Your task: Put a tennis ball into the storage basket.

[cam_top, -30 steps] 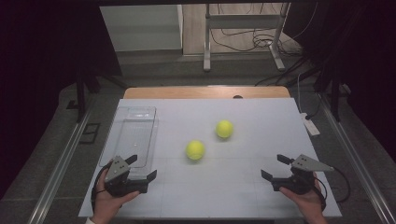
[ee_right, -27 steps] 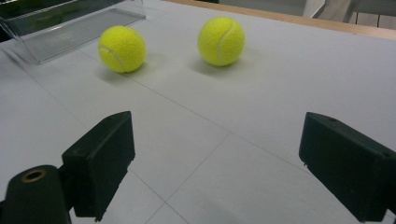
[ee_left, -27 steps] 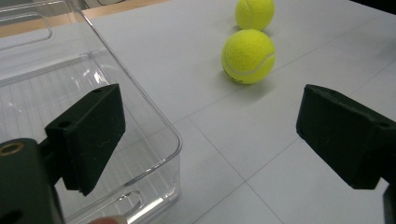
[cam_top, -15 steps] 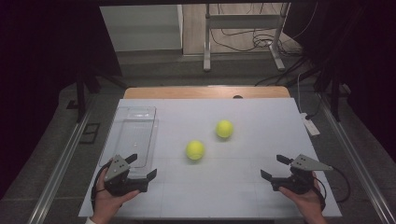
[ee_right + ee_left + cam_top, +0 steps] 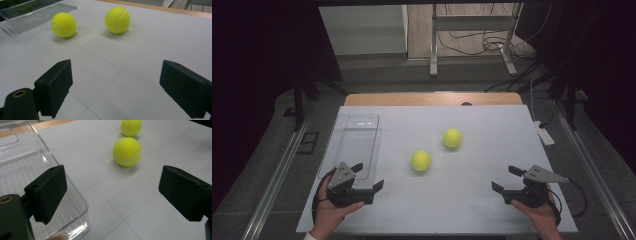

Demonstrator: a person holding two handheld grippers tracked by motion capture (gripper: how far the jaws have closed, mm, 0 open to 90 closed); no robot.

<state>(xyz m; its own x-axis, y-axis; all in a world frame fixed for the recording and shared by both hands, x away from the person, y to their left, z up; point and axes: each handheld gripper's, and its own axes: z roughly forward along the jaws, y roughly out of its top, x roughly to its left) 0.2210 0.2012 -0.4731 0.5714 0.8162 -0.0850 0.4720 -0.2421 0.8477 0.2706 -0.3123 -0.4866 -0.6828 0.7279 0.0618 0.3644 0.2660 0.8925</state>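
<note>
Two yellow tennis balls lie on the white table (image 5: 462, 210): a nearer one (image 5: 420, 160) (image 5: 126, 151) (image 5: 64, 24) and a farther one (image 5: 452, 138) (image 5: 131, 127) (image 5: 117, 20) to its right. My left gripper (image 5: 368, 175) (image 5: 112, 195) rests at the front left, beside the near end of a clear plastic tray (image 5: 352, 137) (image 5: 75, 192). Its jaws stand open and empty, pointed toward the nearer ball. At the front right my right gripper (image 5: 503, 177) (image 5: 117, 90) is open too, with nothing between its jaws, facing both balls from a distance.
The clear tray (image 5: 37, 12) holds nothing I can make out. A wooden strip (image 5: 432, 98) runs along the table's far edge. A small white device (image 5: 544, 135) sits off the right side. Dark floor and metal rails surround the table.
</note>
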